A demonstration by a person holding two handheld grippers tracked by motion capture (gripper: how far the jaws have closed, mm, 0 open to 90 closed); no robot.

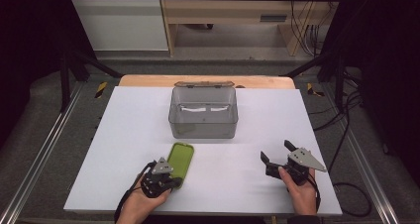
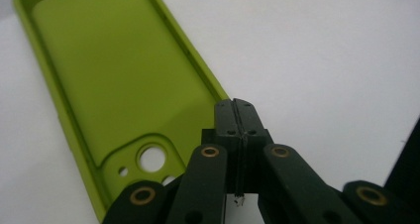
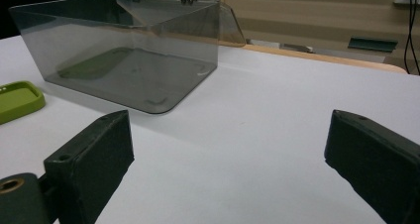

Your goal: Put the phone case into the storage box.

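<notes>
The green phone case (image 1: 180, 160) lies flat on the white table top (image 1: 124, 135), open side up with its camera cut-outs toward the near edge, just in front of the clear smoky plastic box (image 1: 203, 112) that stands at the middle of the table near the far edge with its hinged lid thrown back. The box looks empty, so the putting-away, if that is the aim, has not begun. The left gripper (image 2: 236, 116) hangs over the near right corner of the case, its tongs pressed together with nothing between them; I cannot tell whether the tips touch the rim. The right gripper (image 1: 277, 152) waits well apart toward the near right corner of the table, tongs spread wide and empty, facing the box. Left to do, by my reading: grasp the case, lift it and set it inside the box.
</notes>
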